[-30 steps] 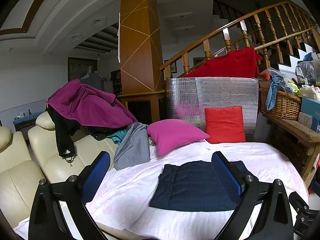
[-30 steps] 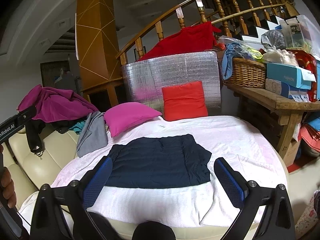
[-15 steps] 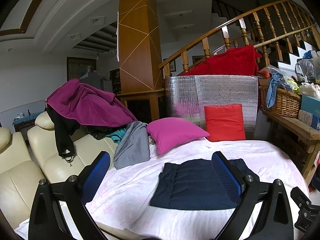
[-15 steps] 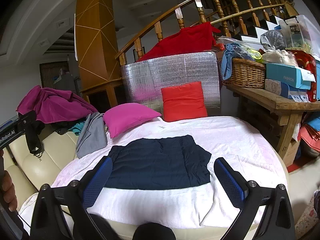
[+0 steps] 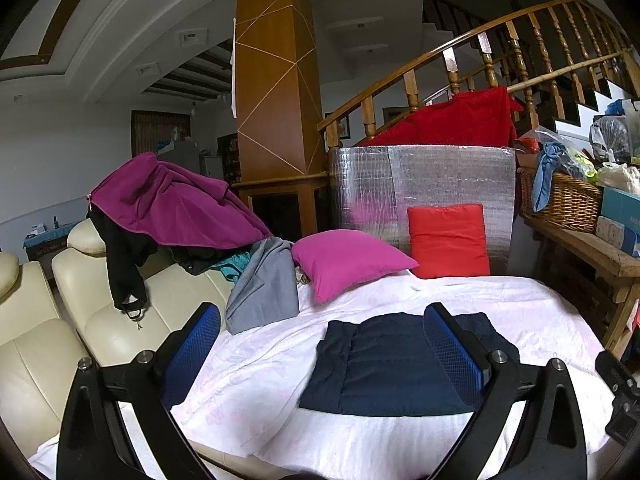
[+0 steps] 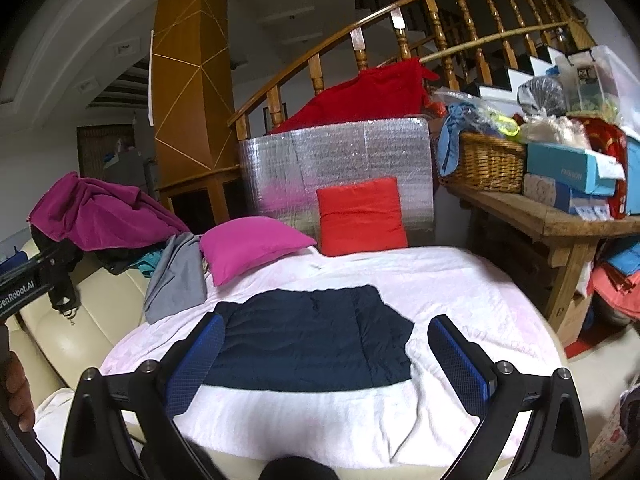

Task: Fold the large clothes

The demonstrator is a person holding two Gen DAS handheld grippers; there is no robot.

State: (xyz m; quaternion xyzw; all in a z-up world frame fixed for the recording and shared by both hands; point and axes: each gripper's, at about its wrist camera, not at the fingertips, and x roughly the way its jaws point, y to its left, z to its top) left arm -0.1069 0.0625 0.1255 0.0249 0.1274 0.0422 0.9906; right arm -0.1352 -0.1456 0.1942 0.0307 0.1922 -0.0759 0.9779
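White bedding (image 6: 460, 280) is carrying the folded navy garment (image 6: 312, 340) (seemingly finished); both grippers, left (image 5: 320, 354) and right (image 6: 326, 364), are hovering with jaws wide, empty; next garment awaits.

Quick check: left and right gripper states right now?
Left gripper: open, holding nothing.
Right gripper: open, holding nothing, above the navy garment.

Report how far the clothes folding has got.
Done: one navy quilted garment lies folded into a flat rectangle on the white bedsheet. In hand: nothing; the left tool and right tool both hang open above it. Left: the grey garment draped beside the magenta pillow, and the purple fleece heaped on the cream sofa.
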